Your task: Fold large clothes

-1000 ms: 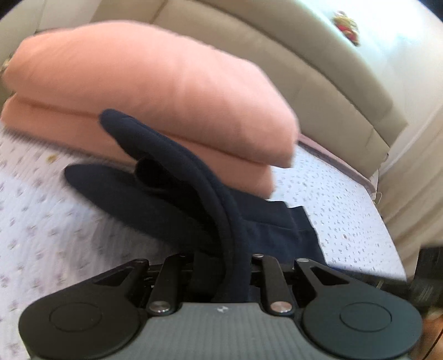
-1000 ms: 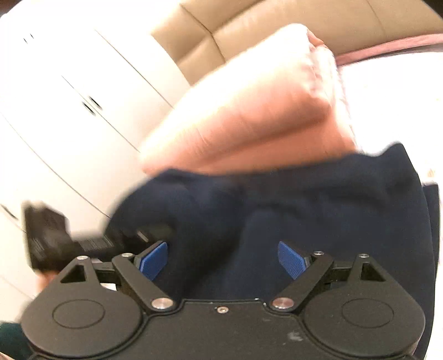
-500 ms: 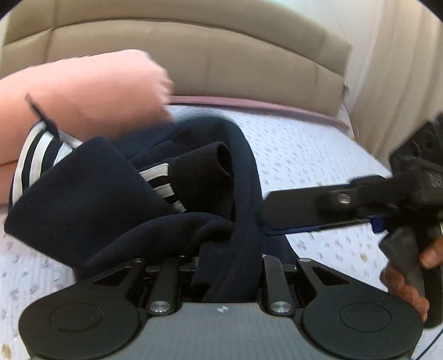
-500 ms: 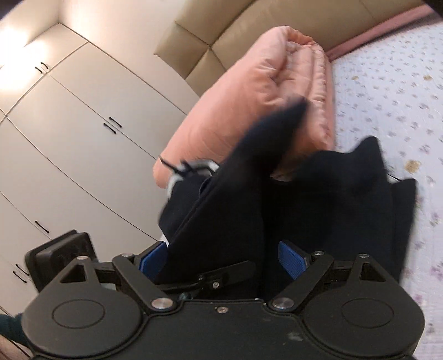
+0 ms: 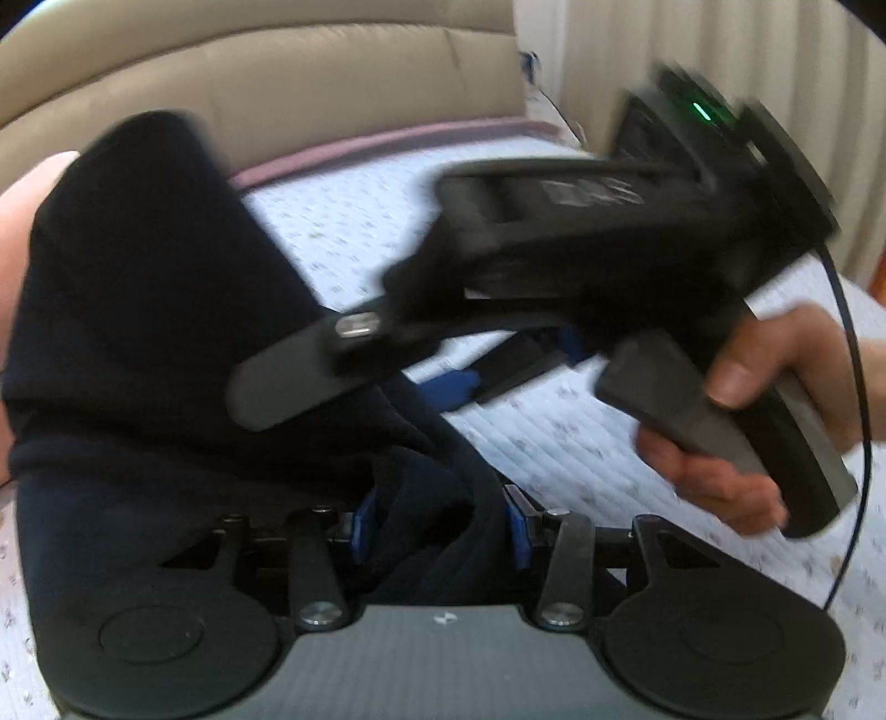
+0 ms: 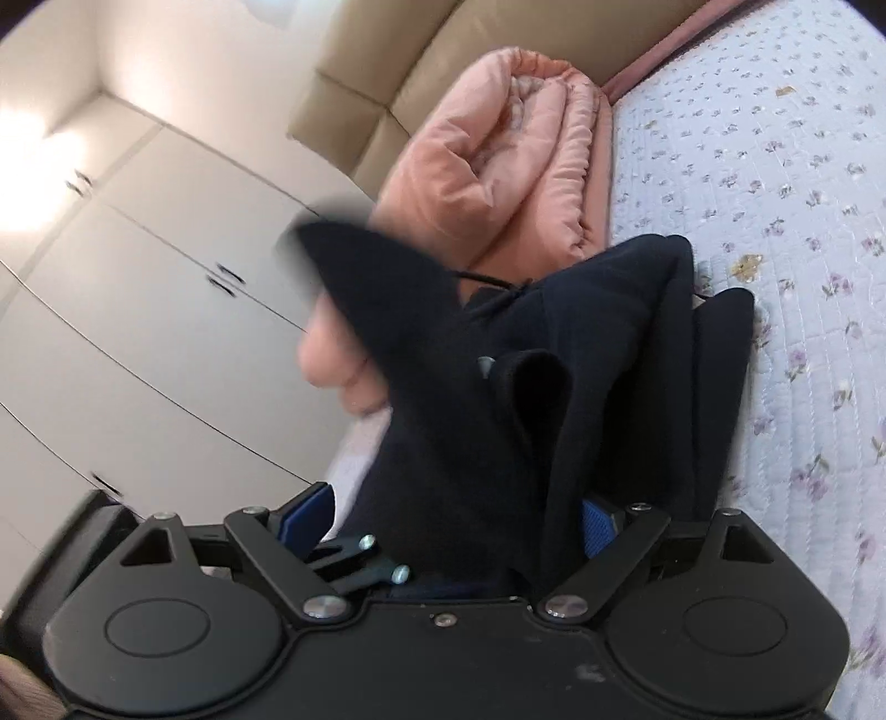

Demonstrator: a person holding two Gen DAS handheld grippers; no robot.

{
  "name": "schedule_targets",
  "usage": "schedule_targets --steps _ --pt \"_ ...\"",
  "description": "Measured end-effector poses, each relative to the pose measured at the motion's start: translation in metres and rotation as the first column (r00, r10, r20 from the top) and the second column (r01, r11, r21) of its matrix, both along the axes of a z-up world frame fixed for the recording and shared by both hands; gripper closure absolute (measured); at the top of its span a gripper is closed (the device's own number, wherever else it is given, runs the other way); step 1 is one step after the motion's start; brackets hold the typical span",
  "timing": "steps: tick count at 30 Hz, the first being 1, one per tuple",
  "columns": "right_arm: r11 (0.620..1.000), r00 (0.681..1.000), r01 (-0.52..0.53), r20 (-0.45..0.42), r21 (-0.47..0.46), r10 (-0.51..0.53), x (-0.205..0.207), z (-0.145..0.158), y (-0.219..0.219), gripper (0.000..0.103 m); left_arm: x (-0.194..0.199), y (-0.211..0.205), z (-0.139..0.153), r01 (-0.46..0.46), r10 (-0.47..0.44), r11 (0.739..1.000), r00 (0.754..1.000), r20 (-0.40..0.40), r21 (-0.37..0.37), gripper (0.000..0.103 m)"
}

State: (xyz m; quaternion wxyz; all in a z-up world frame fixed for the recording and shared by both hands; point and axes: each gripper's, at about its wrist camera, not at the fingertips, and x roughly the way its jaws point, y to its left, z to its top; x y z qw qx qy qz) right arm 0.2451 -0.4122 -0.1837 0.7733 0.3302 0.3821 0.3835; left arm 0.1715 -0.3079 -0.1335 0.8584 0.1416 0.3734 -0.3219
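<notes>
garment: dark navy garment (image 5: pixel 166 343), bunched in a heap on the bed, near end draped over both tools; thin drawstring w/ small metal tip seen in right wrist view (image 6: pixel 486 366).
where: on floral quilted bedspread (image 6: pixel 803 232), touching the pink folded duvet (image 6: pixel 498 149) at far left; padded beige headboard (image 5: pixel 310 83) beyond.
left gripper (image 5: pixel 437 531): jaws opening; fold of navy cloth betw. blue pads (image 5: pixel 362 526), fabric looks slack there, not squeezed.
right gripper (image 6: pixel 454 526): jaws wide apart, navy cloth hanging betw. them; blue pads (image 6: pixel 598 523) partly covered, no squeeze seen. in left wrist view same tool crosses the frame from the right, blurred, fingers (image 5: pixel 288 376) over the heap.
hand: person's right hand (image 5: pixel 775 399) round the tool's handle, right side of left wrist view; cable loops past it.
containers: white wardrobe (image 6: pixel 138 310) at left, doors closed, contents unseen.
hidden / unclear: garment type can't tell, too crumpled; far tip of cloth blurred in right wrist view (image 6: pixel 332 221); skin-toned blur beside it at left, can't tell what. small linkage w/ screws (image 6: pixel 365 559) pokes from under cloth near the left pad, rest covered. curtain (image 5: pixel 692 50) far right, cut by frame edge. green light on right tool's body (image 5: pixel 700 111).
</notes>
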Motion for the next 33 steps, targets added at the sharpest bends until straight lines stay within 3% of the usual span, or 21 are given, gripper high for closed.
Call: schedule_targets --steps 2,4,7,9,11,14,15,16,18,19,20,21,23,25,26,27,28,29,32,33 --pt "0.999 1.000 -0.018 -0.014 -0.048 0.018 0.014 -0.003 0.009 0.000 -0.002 -0.002 -0.005 0.000 -0.001 1.000 0.998 -0.059 -0.021 0.056" --pt "0.998 1.000 -0.014 -0.023 -0.061 0.012 0.027 -0.006 0.014 0.000 -0.006 0.002 -0.006 0.016 -0.017 1.000 0.998 -0.060 -0.020 0.056" --pt "0.998 0.994 0.056 -0.096 -0.010 -0.057 0.064 -0.009 0.022 0.000 -0.016 0.002 -0.004 0.068 -0.067 0.997 0.997 -0.037 0.025 0.056" --pt "0.992 0.981 0.121 -0.160 0.034 -0.114 0.086 -0.012 0.027 0.003 -0.020 0.010 0.000 0.081 -0.080 0.997 0.995 -0.057 0.009 0.055" --pt "0.984 0.976 0.176 -0.139 0.025 -0.171 0.096 -0.004 0.033 0.086 -0.021 0.023 0.009 0.068 -0.071 0.997 0.992 -0.105 -0.037 0.055" --pt "0.970 0.969 0.245 -0.039 0.005 -0.244 0.090 0.021 0.032 0.087 -0.030 0.061 0.036 0.028 -0.050 0.990 0.986 -0.159 -0.138 0.049" --pt "0.968 0.968 0.249 -0.020 -0.015 -0.249 0.090 0.024 0.028 0.087 -0.034 0.076 0.047 0.010 -0.036 0.986 0.988 -0.152 -0.168 0.040" --pt "0.965 0.966 0.255 -0.037 -0.056 -0.257 0.093 0.022 0.021 0.087 -0.036 0.091 0.055 -0.010 -0.015 0.982 0.991 -0.132 -0.186 0.030" --pt "0.961 0.946 0.260 -0.173 -0.093 -0.273 0.102 -0.001 0.004 0.085 -0.033 0.118 0.065 -0.072 0.059 0.979 0.996 -0.072 -0.190 0.023" --pt "0.966 0.929 0.247 -0.265 -0.076 -0.258 0.107 -0.015 -0.005 0.077 -0.027 0.129 0.064 -0.115 0.108 0.979 0.993 -0.051 -0.167 0.023" --pt "0.970 0.910 0.240 -0.340 -0.036 -0.238 0.108 -0.029 -0.015 0.063 -0.015 0.138 0.057 -0.163 0.156 0.976 0.986 -0.053 -0.147 0.024" --pt "0.970 0.901 0.242 -0.373 0.003 -0.223 0.105 -0.036 -0.024 0.059 -0.005 0.147 0.049 -0.205 0.197 0.969 0.978 -0.075 -0.138 0.026" --pt "0.971 0.894 0.227 -0.412 0.077 -0.176 0.094 -0.039 -0.036 0.042 0.015 0.163 0.027 -0.269 0.243 0.951 0.955 -0.171 -0.149 0.024" --pt "0.987 0.910 0.142 -0.402 0.069 -0.103 0.077 -0.032 -0.037 0.034 0.025 0.177 0.008 -0.291 0.218 0.928 0.930 -0.295 -0.230 0.021" --pt "0.995 0.918 0.098 -0.387 0.023 -0.081 0.067 -0.027 -0.034 0.035 0.025 0.180 -0.001 -0.273 0.189 0.934 0.924 -0.332 -0.230 0.018" --pt "0.997 0.922 0.078 -0.379 -0.024 -0.081 0.058 -0.023 -0.030 0.046 0.023 0.171 -0.007 -0.233 0.158 0.951 0.932 -0.326 -0.205 0.018" --pt "0.995 0.925 0.081 -0.368 -0.050 -0.094 0.051 -0.018 -0.028 0.079 0.019 0.167 -0.010 -0.194 0.135 0.965 0.944 -0.300 -0.177 0.018" --pt "0.993 0.933 0.104 -0.343 -0.048 -0.114 0.039 -0.011 -0.025 0.081 0.015 0.167 -0.010 -0.163 0.112 0.973 0.952 -0.286 -0.163 0.018" --pt "0.988 0.983 0.100 -0.163 0.118 -0.080 0.012 0.018 -0.028 0.083 0.002 0.173 -0.006 -0.117 0.070 0.978 0.964 -0.257 -0.172 0.017" --pt "0.986 0.988 0.108 -0.125 0.129 -0.092 0.004 0.024 -0.032 0.083 -0.005 0.173 -0.005 -0.087 0.047 0.982 0.973 -0.228 -0.165 0.015"
